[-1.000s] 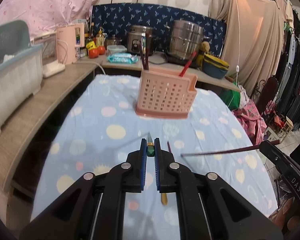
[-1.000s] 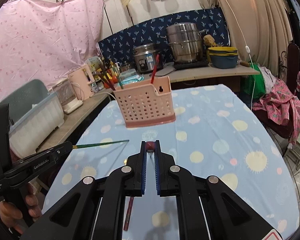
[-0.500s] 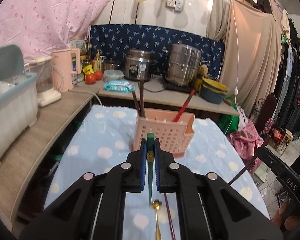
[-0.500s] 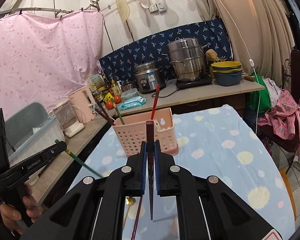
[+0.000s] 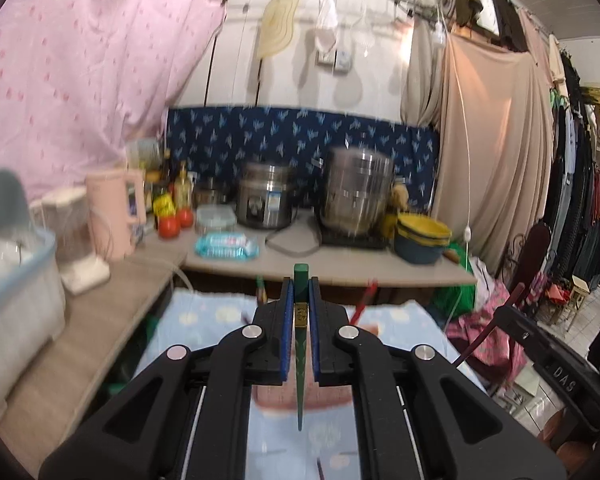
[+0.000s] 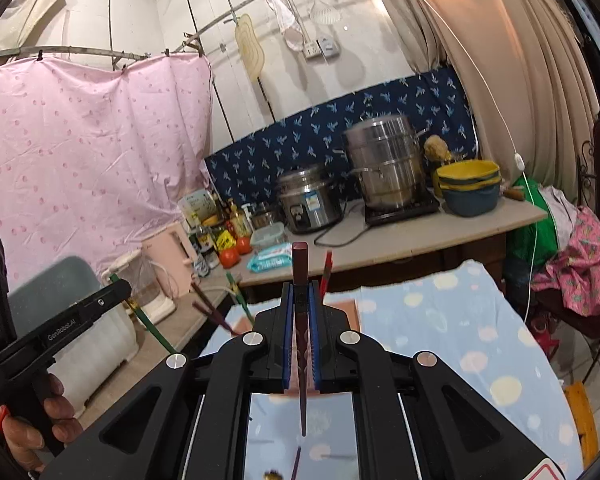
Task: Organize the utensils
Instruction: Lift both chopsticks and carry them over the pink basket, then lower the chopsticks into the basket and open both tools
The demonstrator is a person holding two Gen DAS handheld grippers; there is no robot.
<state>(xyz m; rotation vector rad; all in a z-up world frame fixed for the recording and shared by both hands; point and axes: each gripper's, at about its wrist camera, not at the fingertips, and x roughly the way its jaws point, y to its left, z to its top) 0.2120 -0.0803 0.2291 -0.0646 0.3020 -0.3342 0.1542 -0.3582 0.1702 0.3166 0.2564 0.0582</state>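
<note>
Left wrist view: the left gripper point(image 5: 300, 312) is clenched on a green chopstick point(image 5: 300, 344), which stands near vertical between the blue pads point(image 5: 287, 320), its square butt just above the fingertips and its tip hanging below them. The pink utensil basket point(image 5: 300, 398), the landmark here, sits directly beneath and behind the fingers, mostly hidden and blurred; only its lower wall and a strip of rim show. A red chopstick point(image 5: 365, 299) already in the basket pokes up just right of the fingers. The dotted blue tablecloth point(image 5: 204, 316) runs around the basket, with its far edge close behind and the wooden counter point(image 5: 112, 320) bordering its left side. Open cloth lies right of the basket, where the right gripper point(image 5: 540, 344) enters, lettered "DAS". Right wrist view: the right gripper point(image 6: 300, 316) grasps a dark maroon chopstick point(image 6: 301, 344), upright, tip pointing down over the basket point(image 6: 350, 312), of which a pink corner shows beside the right finger. The tablecloth point(image 6: 460, 320) extends bare to the right of the basket up to its rounded edge. Left of the basket, the left gripper point(image 6: 80, 316), held by a hand point(image 6: 40, 420), tilts inward with the green chopstick point(image 6: 148, 322) slanting down; its side reads "GenRobot.AI".
</note>
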